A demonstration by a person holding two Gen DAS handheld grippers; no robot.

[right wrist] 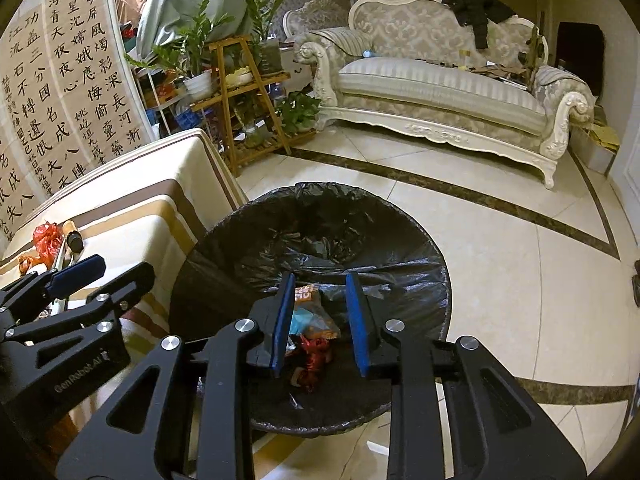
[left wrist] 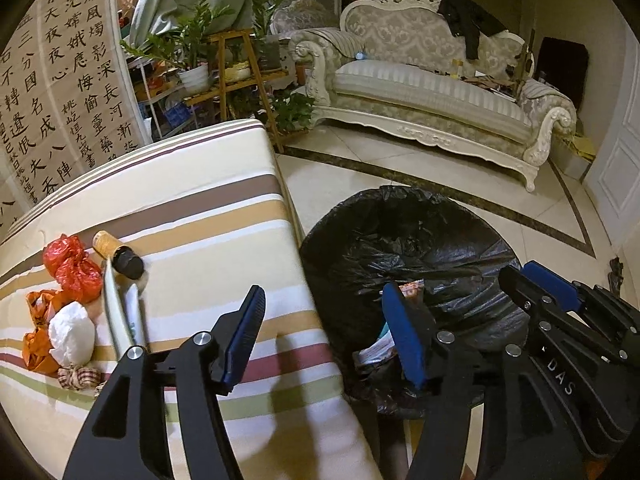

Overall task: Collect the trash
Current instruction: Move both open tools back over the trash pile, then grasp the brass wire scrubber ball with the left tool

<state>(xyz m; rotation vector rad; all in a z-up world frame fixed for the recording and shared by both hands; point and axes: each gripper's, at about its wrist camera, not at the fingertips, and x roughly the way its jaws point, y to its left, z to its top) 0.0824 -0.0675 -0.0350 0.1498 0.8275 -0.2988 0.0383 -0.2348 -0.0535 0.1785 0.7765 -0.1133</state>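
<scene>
A bin lined with a black bag (left wrist: 404, 240) (right wrist: 320, 236) stands on the floor beside the striped table (left wrist: 192, 216) (right wrist: 132, 216). Wrappers (right wrist: 314, 340) lie at its bottom. On the table's left lie red bags (left wrist: 72, 268), an orange bag (left wrist: 38, 332), a white wad (left wrist: 72, 334), a brown bottle with a black cap (left wrist: 118, 252), a flat white packet (left wrist: 120, 312) and a checked cloth knot (left wrist: 78, 376). My left gripper (left wrist: 328, 336) is open and empty, over the table's right edge and the bin. My right gripper (right wrist: 320, 320) is open and empty above the bin; it also shows in the left wrist view (left wrist: 548, 292).
A cream sofa (right wrist: 440, 92) stands across the tiled floor. A wooden plant stand (right wrist: 248, 96) with potted plants sits behind the table. A calligraphy screen (left wrist: 60, 80) stands at the left. A white door (left wrist: 620, 168) is at the far right.
</scene>
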